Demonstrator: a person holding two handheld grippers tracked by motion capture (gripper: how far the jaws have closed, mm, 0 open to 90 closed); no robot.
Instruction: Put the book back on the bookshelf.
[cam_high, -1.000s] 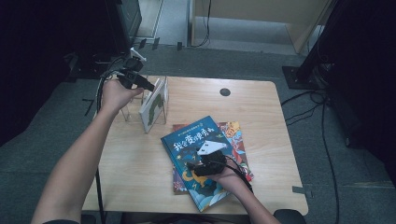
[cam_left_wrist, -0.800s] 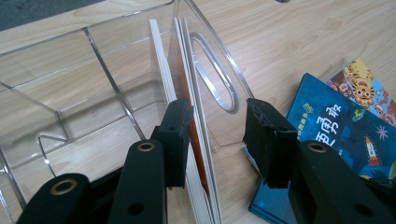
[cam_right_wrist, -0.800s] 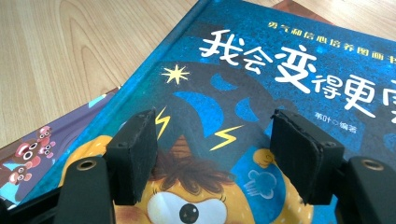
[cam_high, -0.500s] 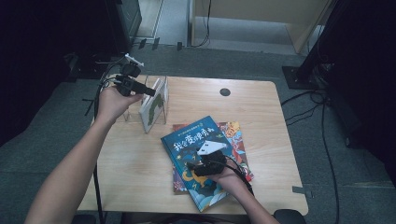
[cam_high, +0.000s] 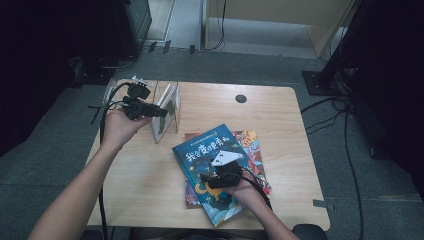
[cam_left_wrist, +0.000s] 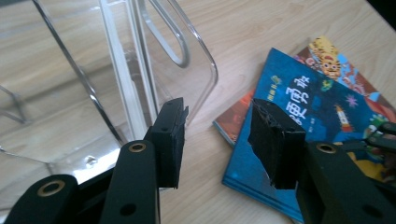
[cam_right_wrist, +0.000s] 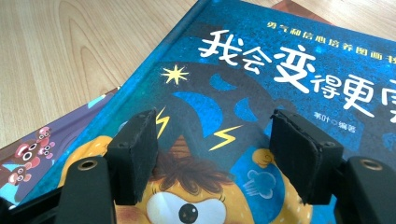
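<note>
My left gripper (cam_high: 161, 112) hovers beside a clear acrylic book rack (cam_high: 162, 90) at the table's far left, pointing right. In the left gripper view its jaws (cam_left_wrist: 222, 140) are open with nothing between them, and they have just been opening further; the clear rack (cam_left_wrist: 116, 70) lies just ahead on the left. A blue picture book (cam_high: 212, 150) tops a small stack near the front edge. My right gripper (cam_high: 220, 173) rests over that stack. In the right gripper view it stands open (cam_right_wrist: 217, 158) above the blue book's cover (cam_right_wrist: 261, 93), gripping nothing.
A thin book (cam_high: 169, 107) stands upright in the rack's right end. Under the blue book lie a red-orange book (cam_high: 252, 145) and a purple one (cam_right_wrist: 28, 149). A round cable hole (cam_high: 241, 98) sits at the table's far side. Cables trail over the floor.
My left hand has drawn back from the far edge toward the near left of the rack, sinking a little, and its jaws stand wider. The right hand has kept still.
</note>
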